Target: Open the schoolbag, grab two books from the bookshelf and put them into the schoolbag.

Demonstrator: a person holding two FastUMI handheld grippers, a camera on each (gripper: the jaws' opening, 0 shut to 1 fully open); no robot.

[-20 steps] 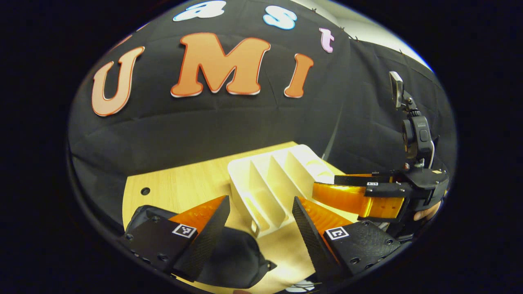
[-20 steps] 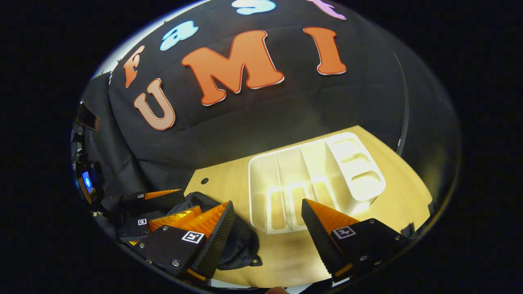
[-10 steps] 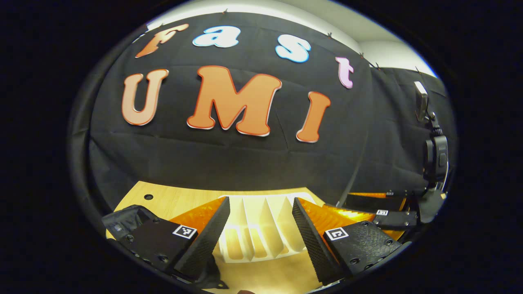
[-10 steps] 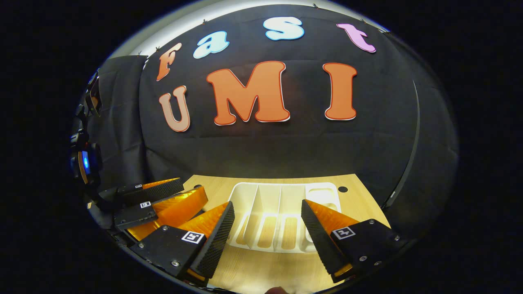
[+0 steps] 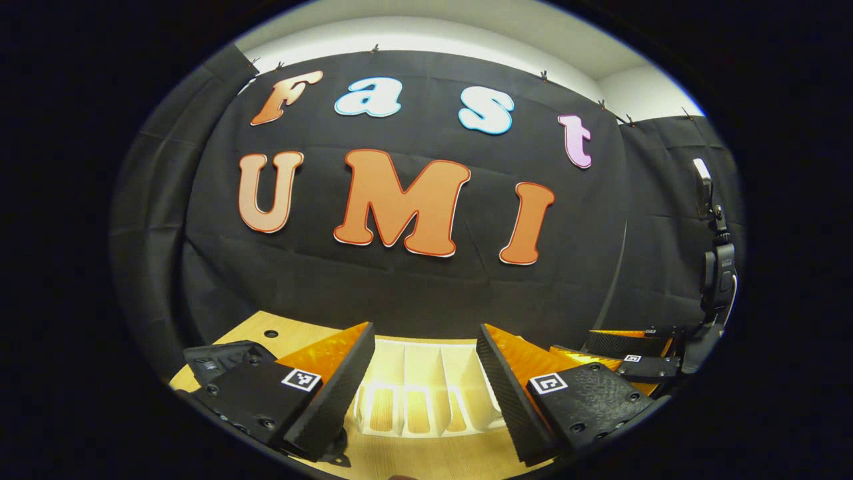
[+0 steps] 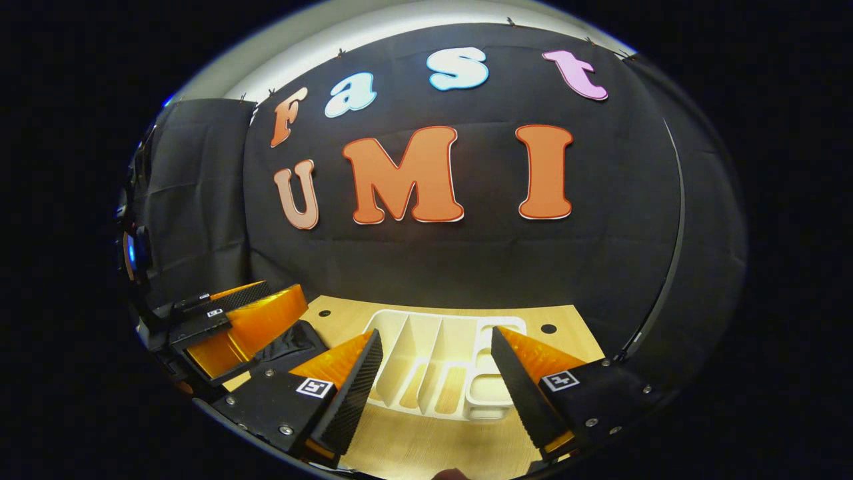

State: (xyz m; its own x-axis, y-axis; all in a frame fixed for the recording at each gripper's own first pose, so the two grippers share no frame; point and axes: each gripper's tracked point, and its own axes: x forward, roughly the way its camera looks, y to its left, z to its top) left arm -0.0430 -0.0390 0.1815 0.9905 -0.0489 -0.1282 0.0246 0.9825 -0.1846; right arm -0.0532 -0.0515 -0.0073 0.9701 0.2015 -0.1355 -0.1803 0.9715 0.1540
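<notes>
Presently, by label:

Left tool (image 5: 425, 393): fingers spread wide, nothing between them; held level above the tabletop's near edge and aimed at the wall. Judged a resting pose, not a reach.

Right tool (image 6: 436, 387): likewise spread and empty, raised and level, facing the same way. Seen from the left gripper view it sits off to the right (image 5: 623, 353), beside and apart from the left one.

Bookshelf (image 6: 440, 363): white slotted rack lying on the tabletop just beyond both tools. Its slots look bare; no book can be made out in it, which fits books already taken out, though that is a judgement.

Schoolbag (image 5: 220, 353): dark bag at the tabletop's left, partly hidden behind the left tool's finger; in the right gripper view it lies under the other tool (image 6: 293, 343). Whether it is open or what it holds cannot be told.

Tabletop (image 6: 426, 447): pale wood, with small round holes near the back edge.

Stage: probably at or near the end, both tools drawn clear of rack and bag.
</notes>
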